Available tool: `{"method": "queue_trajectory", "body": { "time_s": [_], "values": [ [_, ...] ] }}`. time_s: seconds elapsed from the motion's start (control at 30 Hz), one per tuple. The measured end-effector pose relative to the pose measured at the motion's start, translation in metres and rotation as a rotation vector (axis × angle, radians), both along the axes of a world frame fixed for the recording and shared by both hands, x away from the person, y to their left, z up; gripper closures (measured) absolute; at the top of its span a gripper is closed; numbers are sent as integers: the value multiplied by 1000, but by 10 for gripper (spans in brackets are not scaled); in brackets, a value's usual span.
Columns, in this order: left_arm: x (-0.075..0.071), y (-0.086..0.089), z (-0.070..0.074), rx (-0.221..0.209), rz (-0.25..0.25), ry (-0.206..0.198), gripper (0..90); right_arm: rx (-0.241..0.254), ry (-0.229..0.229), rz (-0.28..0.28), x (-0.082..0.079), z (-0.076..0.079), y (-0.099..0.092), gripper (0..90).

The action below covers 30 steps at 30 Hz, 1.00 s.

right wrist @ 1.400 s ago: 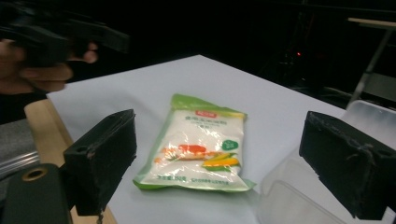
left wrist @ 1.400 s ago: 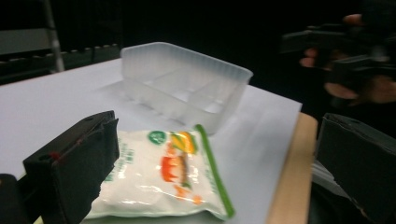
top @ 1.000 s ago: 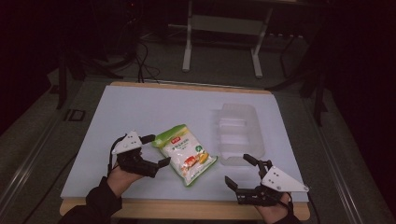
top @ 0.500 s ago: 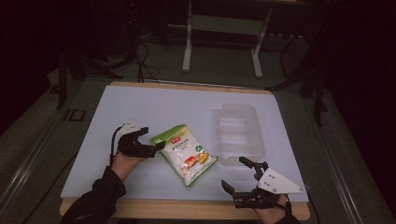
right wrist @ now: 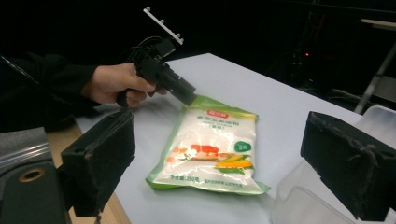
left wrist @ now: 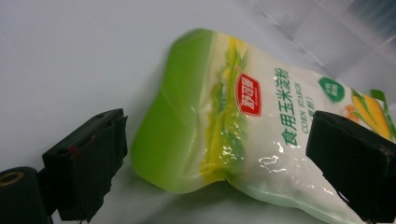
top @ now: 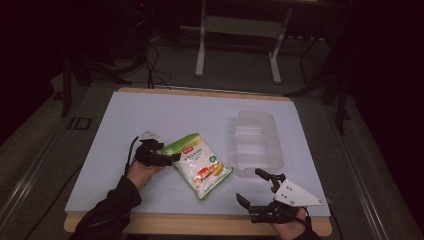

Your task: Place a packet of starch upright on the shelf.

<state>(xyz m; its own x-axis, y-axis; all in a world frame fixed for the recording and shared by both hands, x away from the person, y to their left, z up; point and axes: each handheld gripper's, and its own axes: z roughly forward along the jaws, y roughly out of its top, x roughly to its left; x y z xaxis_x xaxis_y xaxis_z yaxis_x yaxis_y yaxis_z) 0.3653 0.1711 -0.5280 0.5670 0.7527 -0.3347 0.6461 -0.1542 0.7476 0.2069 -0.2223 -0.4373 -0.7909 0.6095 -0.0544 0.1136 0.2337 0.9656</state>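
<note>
Nearest the table's front edge, the right gripper (top: pixel 255 187) sits low with its jaws spread wide and nothing between them, pointing across the white table (top: pixel 150 115) toward the middle; from its own camera the two black pads frame the scene with clear air in the gap. Further in, the corn starch bag (top: pixel 197 164) lies flat on the table, green at its top edge, white below with a picture of corn; it rests just left of the clear plastic tray (top: pixel 255 142). The left gripper (top: pixel 172 157) is down at the bag's green top edge; its jaws have just been closing a little, yet they stand apart, one pad (left wrist: pixel 88 158) on each side of that edge, not pressing on it; the hand (right wrist: pixel 116 84) holds it tilted downward.
</note>
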Motion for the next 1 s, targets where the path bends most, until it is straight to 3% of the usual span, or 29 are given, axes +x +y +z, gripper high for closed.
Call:
{"method": "queue_trajectory", "body": {
  "time_s": [0.17, 0.27, 0.37, 0.5, 0.67, 0.83, 0.9, 0.97, 1.0],
  "values": [
    [1, -1, -6, -31, -4, 23, 98, -5, 13, -2, 1, -1, 0, 101],
    [1, -3, -9, -24, -7, 34, 129, -3, 17, 3, 1, -1, 1, 101],
    [2, -3, -12, -57, -20, 67, 155, -4, 18, 7, 0, -1, 2, 101],
    [-2, -8, -10, -87, -41, 55, 219, -7, 24, 5, 1, -1, 2, 101],
    [-1, -10, -12, -63, -21, 69, 270, -3, 37, 7, 2, -2, 3, 102],
    [0, -12, -14, -73, -18, 102, 320, -4, 35, 10, 1, -1, 3, 102],
    [-2, -16, -13, -28, -18, 83, 334, -5, 35, 9, 1, -2, 4, 102],
    [-2, -16, -13, -28, -18, 83, 348, -9, 43, 10, 1, -2, 4, 102],
    [-7, -28, -10, 74, -22, 42, 399, -13, 41, 12, 2, -3, 5, 102]
  ]
}}
